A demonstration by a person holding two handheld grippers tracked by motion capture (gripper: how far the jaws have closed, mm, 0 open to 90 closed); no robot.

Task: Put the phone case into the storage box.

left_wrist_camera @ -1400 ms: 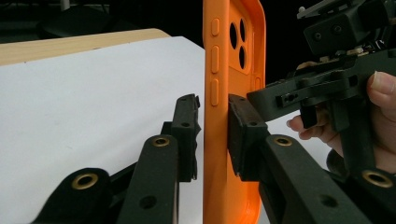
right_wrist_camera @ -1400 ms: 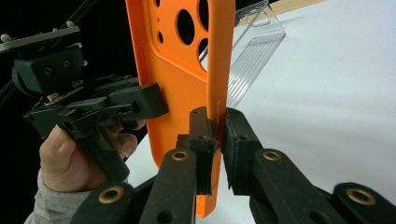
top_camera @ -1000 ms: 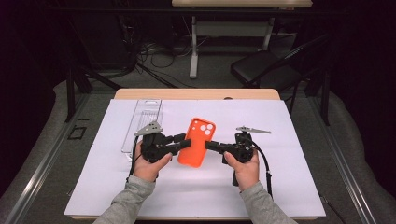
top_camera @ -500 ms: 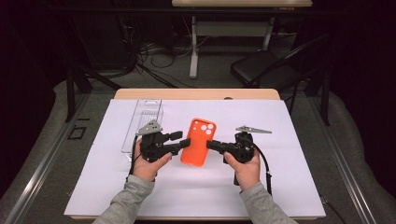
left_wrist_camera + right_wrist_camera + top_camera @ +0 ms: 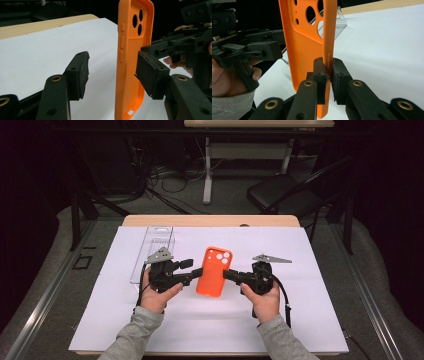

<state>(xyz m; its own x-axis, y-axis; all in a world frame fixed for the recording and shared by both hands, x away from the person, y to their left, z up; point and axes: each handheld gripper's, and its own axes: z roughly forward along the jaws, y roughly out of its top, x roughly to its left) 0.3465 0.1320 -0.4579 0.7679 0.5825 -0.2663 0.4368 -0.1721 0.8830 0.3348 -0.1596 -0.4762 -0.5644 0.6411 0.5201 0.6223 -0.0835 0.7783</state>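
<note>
White paper covers the surface point(image 5: 310, 320), above which an orange phone case point(image 5: 214, 272) is held upright between the two tools. Right tool point(image 5: 328, 72) pinches one side wall; left tool point(image 5: 112, 72), jaws just opening, stands wide with the opposite wall between them, one pad touching. Judged light, thin and flexible, the case is best gripped on a rim, away from the camera cutouts.

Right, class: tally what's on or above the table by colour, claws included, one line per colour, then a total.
Orange: 1, the phone case
Black: 2, the left claw and right claw
Clear: 1, the tray
White: 1, the sheet
Total: 5
</note>
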